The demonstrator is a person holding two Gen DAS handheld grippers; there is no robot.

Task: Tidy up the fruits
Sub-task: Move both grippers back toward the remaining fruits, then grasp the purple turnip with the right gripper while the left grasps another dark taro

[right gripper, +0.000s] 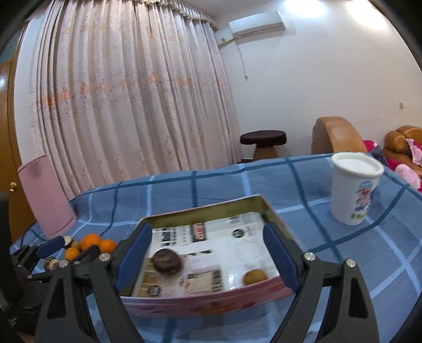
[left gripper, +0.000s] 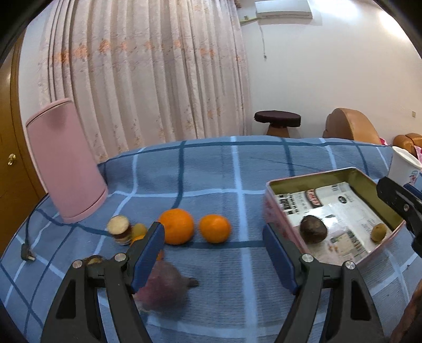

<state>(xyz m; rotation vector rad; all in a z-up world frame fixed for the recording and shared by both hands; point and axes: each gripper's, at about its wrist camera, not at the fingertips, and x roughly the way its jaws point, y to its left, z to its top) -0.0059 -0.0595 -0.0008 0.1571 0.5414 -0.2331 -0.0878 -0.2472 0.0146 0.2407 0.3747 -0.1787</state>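
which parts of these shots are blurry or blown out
Left wrist view: the reddish fruit by the left gripper is smeared, the oranges soft-edged, the top-right wall glares. Right wrist view: the tin's near rim and the dark fruit inside blur; a bright patch by the air conditioner.

L gripper (left gripper: 213, 253) fingers spread wide; two oranges (left gripper: 176, 226) ahead; tin (left gripper: 271, 211) right w/ dark fruit (left gripper: 313, 229).

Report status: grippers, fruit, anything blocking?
Left gripper and right gripper open, empty. Two fruits in tin. Oranges on cloth. Nothing blocking.
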